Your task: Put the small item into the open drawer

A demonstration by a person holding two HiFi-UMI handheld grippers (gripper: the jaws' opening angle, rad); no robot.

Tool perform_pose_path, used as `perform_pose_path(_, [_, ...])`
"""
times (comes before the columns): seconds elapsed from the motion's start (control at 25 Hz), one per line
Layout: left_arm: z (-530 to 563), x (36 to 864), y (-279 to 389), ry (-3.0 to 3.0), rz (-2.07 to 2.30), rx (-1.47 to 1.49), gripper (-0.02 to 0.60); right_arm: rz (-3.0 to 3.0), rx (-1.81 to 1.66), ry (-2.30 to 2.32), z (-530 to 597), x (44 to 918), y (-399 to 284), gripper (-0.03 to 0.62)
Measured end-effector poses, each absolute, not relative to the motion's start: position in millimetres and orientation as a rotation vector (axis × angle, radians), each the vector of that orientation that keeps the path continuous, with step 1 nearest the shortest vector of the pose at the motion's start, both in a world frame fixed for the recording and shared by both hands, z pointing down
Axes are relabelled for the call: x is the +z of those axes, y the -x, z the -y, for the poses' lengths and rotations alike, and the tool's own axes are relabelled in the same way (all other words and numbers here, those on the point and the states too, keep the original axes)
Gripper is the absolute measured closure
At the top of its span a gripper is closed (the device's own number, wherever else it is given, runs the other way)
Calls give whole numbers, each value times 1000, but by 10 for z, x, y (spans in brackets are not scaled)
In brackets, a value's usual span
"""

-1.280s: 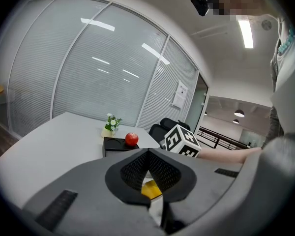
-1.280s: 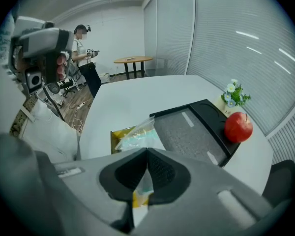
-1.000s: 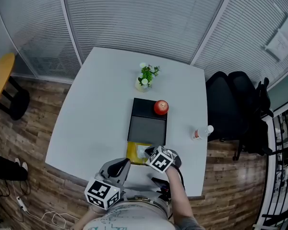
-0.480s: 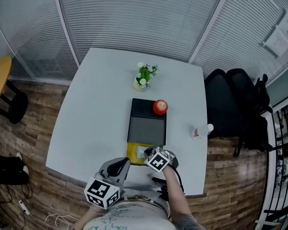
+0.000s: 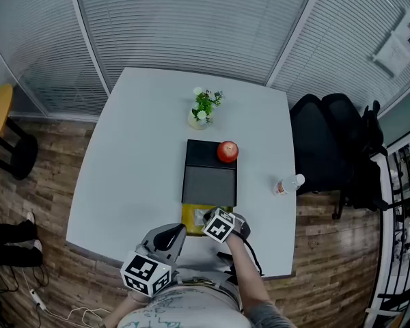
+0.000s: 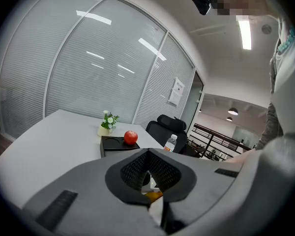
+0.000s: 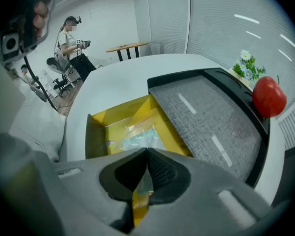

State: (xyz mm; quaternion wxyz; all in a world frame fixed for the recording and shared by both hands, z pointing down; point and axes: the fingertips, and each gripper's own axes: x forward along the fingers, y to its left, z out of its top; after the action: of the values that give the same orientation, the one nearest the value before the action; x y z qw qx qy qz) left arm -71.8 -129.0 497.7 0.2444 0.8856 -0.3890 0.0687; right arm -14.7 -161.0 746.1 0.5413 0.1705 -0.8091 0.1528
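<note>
One clear packet (image 7: 137, 139), pinched in the closed right tool (image 7: 146, 151), hangs into the yellow drawer (image 7: 119, 113).

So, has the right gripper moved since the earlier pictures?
Yes. In the head view the right gripper has shifted slightly left, further over the open yellow drawer, which kept its place.

1. A pale grey rectangular counter (image 5: 137, 156) with rounded corners carries everything.
2. Toward its far edge stands a small green potted plant with white flowers (image 5: 203, 109) in a pale pot.
3. At mid-counter lies a flat black box with a grey top (image 5: 210, 180). Its yellow drawer (image 5: 191, 217) stands open toward the near edge.
4. Near the right edge, well apart from the box, stands a clear plastic bottle with a white cap (image 5: 288, 185).
</note>
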Motion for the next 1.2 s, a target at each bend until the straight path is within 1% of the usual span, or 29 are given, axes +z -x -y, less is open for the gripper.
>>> perform_pose_path(0.2, [1321, 4991, 737, -2421, 1055, 192, 584, 1886, 350, -385, 1595, 7565, 164, 585])
perform_pose_path(1.2, [1308, 5038, 730, -2410, 1074, 224, 584, 1842, 417, -355, 1620, 7543, 155, 586])
